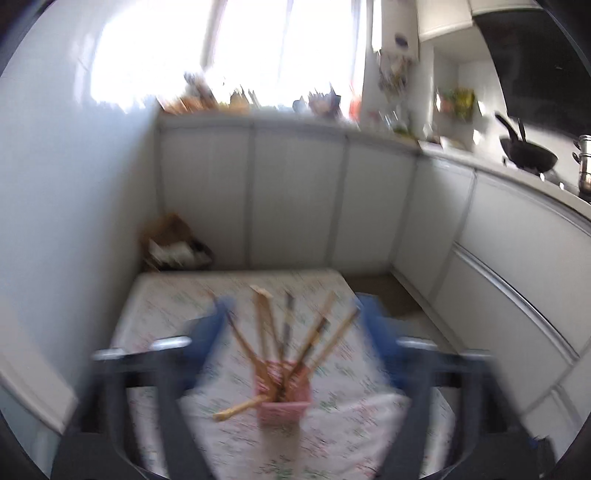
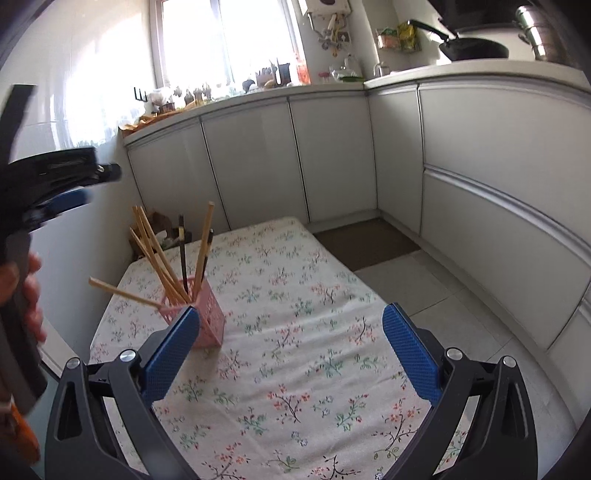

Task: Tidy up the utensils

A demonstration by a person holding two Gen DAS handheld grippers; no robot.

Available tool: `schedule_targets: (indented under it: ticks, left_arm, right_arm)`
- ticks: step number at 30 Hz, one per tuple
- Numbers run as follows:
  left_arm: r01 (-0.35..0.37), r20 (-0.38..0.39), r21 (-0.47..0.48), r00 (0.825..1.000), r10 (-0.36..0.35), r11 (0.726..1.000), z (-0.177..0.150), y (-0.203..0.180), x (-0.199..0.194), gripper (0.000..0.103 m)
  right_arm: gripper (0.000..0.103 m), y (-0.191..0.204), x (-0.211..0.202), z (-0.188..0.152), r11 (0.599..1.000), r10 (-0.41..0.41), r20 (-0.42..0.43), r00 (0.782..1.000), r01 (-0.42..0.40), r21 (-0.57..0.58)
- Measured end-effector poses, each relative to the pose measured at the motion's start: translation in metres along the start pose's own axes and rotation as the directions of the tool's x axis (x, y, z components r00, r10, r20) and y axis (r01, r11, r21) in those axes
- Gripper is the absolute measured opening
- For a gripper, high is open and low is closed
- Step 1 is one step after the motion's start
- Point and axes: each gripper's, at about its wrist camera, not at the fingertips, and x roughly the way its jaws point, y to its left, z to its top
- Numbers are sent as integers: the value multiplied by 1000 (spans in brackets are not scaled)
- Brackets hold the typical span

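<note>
A pink slotted holder (image 2: 205, 314) stands on the floral tablecloth (image 2: 295, 332), left of centre, with several wooden and dark chopsticks (image 2: 166, 266) fanned out of it. One chopstick (image 2: 122, 292) sticks out sideways to the left. My right gripper (image 2: 291, 325) is open and empty over the cloth, its left finger (image 2: 173, 347) just in front of the holder. In the blurred left wrist view the holder (image 1: 282, 391) and chopsticks (image 1: 288, 328) sit between the wide-open fingers of my left gripper (image 1: 293, 314), which holds nothing. The left gripper (image 2: 55, 184) also shows at the right view's left edge, above the holder.
The table stands in a kitchen corner, with a white wall on the left and white cabinets (image 2: 258, 155) behind and to the right. A brown box (image 1: 173, 243) sits on the floor behind the table. A counter (image 2: 461, 70) carries a black wok (image 2: 472, 46) and a steel pot (image 2: 539, 33).
</note>
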Motion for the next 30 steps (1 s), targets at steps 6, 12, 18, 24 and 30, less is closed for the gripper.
schedule_targets:
  ticks: [6, 12, 18, 24, 30]
  left_arm:
    - [-40, 103, -52, 994, 45, 998, 4, 4, -81, 96]
    - [-122, 92, -152, 986, 137, 981, -3, 13, -135, 96]
    - [-156, 34, -147, 986, 163, 977, -13, 6, -167, 96]
    - [-361, 87, -59, 927, 365, 931, -34, -14, -198, 96]
    - [-290, 90, -89, 950, 298, 953, -41, -19, -231, 96]
  right_arm:
    - [97, 16, -45, 24, 999, 12, 48, 999, -14, 38]
    - [97, 24, -93, 34, 1000, -15, 100, 995, 12, 26]
    - [97, 29, -141, 44, 999, -51, 149, 988, 48, 21]
    - [97, 24, -177, 43, 992, -125, 183, 975, 120, 40]
    - [97, 19, -202, 35, 992, -128, 166, 978, 123, 42]
